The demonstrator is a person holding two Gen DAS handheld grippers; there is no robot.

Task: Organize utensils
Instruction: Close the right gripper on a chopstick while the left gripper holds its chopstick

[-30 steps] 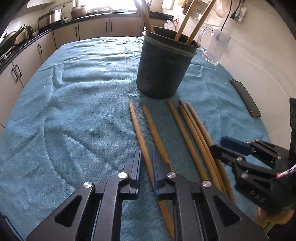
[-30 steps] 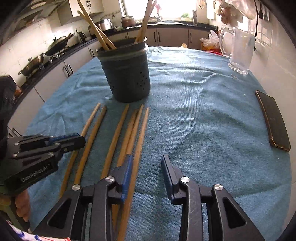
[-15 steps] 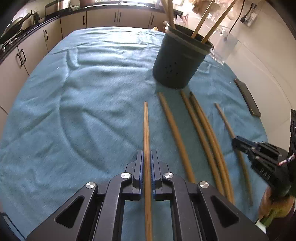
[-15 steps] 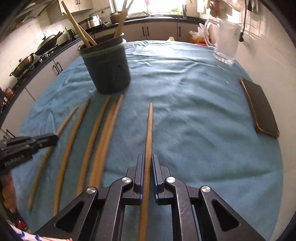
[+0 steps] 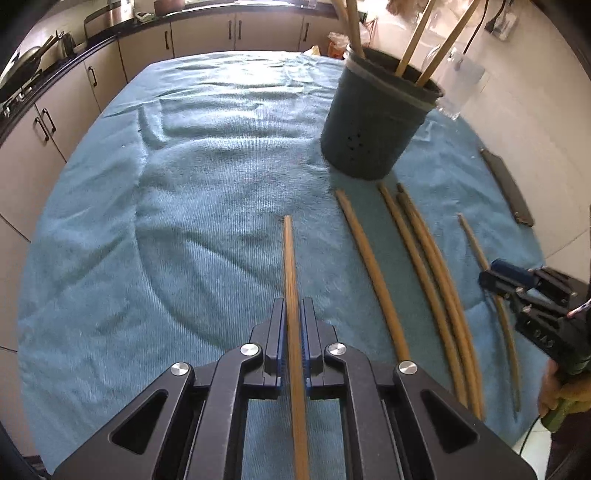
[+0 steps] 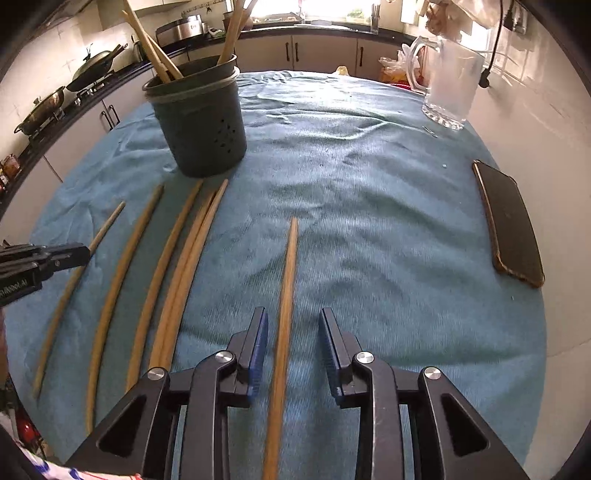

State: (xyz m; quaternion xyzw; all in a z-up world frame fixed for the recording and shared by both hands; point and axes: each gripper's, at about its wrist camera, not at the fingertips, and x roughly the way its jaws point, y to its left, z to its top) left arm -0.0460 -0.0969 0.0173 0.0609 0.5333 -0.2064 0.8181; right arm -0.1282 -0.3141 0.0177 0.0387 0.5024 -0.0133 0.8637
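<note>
My left gripper point(image 5: 293, 325) is shut on a long wooden stick point(image 5: 290, 266) that points forward over the blue cloth. My right gripper point(image 6: 293, 332) is open, with another wooden stick point(image 6: 288, 280) lying between its jaws on the cloth. Several more wooden sticks point(image 5: 424, 266) lie side by side on the cloth; they also show in the right wrist view point(image 6: 181, 266). A dark round utensil holder point(image 5: 373, 125) stands upright behind them with several sticks in it, also in the right wrist view point(image 6: 201, 122).
A blue cloth point(image 6: 369, 206) covers the round table. A dark phone point(image 6: 511, 225) lies at the right edge. A glass jug point(image 6: 447, 88) stands at the back right. Kitchen counters and cabinets point(image 5: 236, 33) run behind.
My right gripper has opened and let go of its stick, which now lies between the jaws. My left gripper stays shut on its stick.
</note>
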